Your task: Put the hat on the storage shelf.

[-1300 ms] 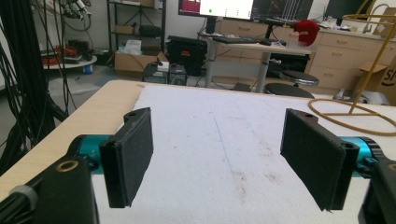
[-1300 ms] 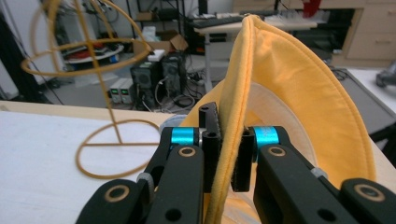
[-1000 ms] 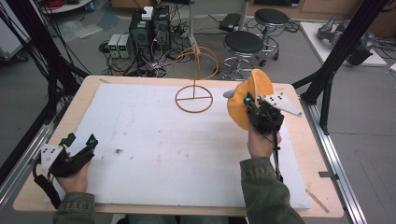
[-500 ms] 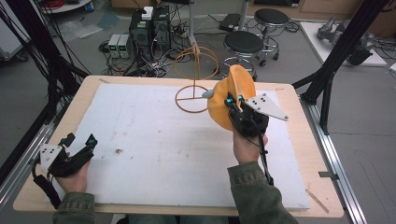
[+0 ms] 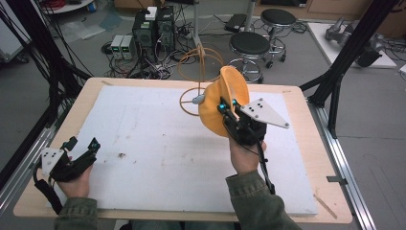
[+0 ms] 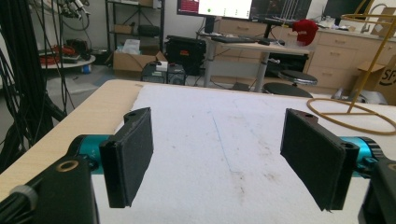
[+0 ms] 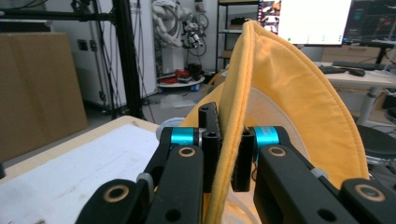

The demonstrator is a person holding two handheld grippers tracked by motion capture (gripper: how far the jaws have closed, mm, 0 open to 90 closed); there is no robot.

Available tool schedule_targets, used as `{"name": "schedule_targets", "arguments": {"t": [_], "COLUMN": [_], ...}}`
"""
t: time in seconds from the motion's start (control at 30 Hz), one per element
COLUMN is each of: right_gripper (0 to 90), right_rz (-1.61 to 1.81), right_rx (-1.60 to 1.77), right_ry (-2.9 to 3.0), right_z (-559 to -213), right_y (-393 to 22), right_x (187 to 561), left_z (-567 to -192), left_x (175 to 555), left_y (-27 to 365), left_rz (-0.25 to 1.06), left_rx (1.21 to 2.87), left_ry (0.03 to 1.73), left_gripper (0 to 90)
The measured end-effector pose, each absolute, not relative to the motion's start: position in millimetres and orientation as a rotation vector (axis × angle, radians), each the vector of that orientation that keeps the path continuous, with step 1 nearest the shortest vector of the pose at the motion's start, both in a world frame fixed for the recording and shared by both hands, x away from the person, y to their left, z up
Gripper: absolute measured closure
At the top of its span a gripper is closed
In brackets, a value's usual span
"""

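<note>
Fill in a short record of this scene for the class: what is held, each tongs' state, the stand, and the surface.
held thing: yellow cloth hat, lifted above the table
right tongs: shut on the hat's edge
left tongs: open, nothing between the jaws, near the table's left front corner
stand: yellow wire stand at the far side, beside the hat
surface: white sheet on wooden table

- on the cardboard box [image 6: 386, 79] at the right edge of the left gripper view, the dark letters "SF" can be read; the rest of the print is cut off by the picture's edge
- the monitor screens [image 6: 224, 8] behind the table carry print too small to read
</note>
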State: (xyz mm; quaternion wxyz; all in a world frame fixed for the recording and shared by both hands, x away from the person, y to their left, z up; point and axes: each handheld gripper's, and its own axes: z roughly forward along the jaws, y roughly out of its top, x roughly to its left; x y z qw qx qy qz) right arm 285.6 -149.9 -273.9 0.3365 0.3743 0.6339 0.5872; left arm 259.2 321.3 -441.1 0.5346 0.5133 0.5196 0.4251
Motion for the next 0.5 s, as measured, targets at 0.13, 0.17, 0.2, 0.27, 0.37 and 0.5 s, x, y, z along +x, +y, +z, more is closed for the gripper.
{"name": "schedule_targets", "arguments": {"t": [0.13,0.17,0.2,0.27,0.37,0.5], "right_gripper": [85.8,85.8,85.8,85.8,85.8,85.8], "right_rz": [1.546,1.55,1.556,1.562,1.577,1.612], "right_rx": [0.953,0.947,0.943,0.925,0.912,0.896], "right_ry": [1.669,1.673,1.679,1.687,1.696,1.697], "right_z": [-273.5,-273.3,-273.1,-272.8,-272.6,-272.1], "right_y": [-141.8,-139.7,-137.5,-133.4,-127.5,-120.5], "right_x": [282.3,281.4,280.2,278.4,275.3,271.4], "left_z": [-440.9,-440.9,-441.0,-441.0,-440.9,-441.0], "left_x": [258.9,259.0,259.0,259.1,258.9,258.8], "left_y": [320.7,320.7,320.8,320.7,320.6,321.1], "left_rz": [1.012,1.009,1.009,1.01,1.01,1.001], "left_rx": [1.228,1.227,1.227,1.226,1.225,1.225], "left_ry": [1.234,1.234,1.235,1.233,1.231,1.226], "left_gripper": [25.7,25.7,25.7,25.7,26.0,25.9]}}
